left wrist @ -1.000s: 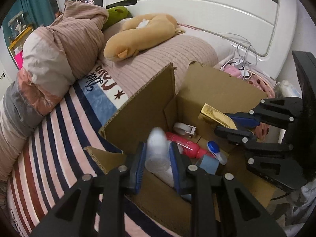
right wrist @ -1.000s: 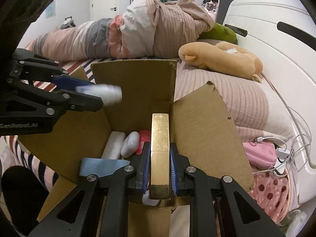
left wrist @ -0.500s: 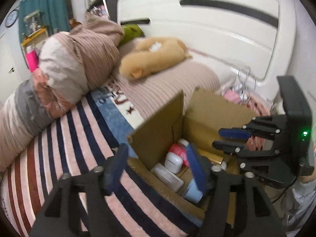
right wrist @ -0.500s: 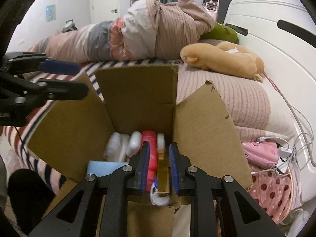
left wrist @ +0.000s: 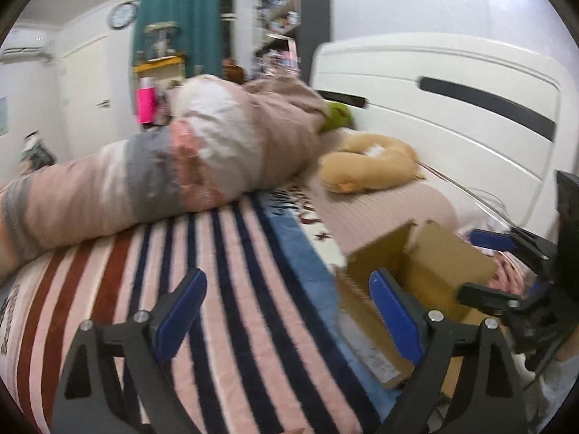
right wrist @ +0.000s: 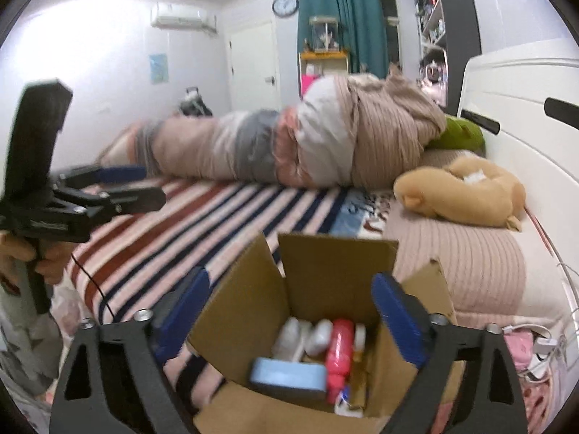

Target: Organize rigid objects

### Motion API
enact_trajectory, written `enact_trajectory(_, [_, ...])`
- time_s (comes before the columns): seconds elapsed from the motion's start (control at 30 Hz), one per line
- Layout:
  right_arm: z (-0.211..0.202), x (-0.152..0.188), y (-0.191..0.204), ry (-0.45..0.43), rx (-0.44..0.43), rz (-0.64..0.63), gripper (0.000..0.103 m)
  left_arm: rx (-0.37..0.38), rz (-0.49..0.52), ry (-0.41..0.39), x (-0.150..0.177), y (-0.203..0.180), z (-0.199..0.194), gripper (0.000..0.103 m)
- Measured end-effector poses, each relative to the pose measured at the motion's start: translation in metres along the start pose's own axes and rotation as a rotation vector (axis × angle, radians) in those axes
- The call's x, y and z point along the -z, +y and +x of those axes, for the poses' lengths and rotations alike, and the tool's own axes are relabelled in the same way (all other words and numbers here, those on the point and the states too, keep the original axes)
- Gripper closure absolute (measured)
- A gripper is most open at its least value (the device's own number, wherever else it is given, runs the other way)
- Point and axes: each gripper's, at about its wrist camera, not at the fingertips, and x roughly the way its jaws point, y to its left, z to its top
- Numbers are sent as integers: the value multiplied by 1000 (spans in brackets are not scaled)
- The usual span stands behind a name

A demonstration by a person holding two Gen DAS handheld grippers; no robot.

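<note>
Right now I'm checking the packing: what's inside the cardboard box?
Inside the brown cardboard box: a pale blue flat case, a red-pink bottle and white plastic containers. Anything beneath them is hidden.

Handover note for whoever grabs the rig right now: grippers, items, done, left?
Left gripper: open, empty, over the striped blanket beside the box.
Right gripper: open, empty, above the box.
Items: red bottle, white bottles and blue case all lie inside the box; a gold item sits beside the red bottle, blurred.
Done: every rigid item in view is boxed.
Left: nothing loose shows on the bed; flaps are open. Check outside the views before stopping.
</note>
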Motion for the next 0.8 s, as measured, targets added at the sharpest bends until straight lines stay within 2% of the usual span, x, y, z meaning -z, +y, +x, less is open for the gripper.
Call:
enact_trajectory(0.27, [-3,4,15,-69,-48,-34,8,-85,-64,-14,21,27,-7,13])
enact_trajectory(0.8, [-4,3,19,-80,-63,-21,8,-93,-111,-18,32,35,-11,13])
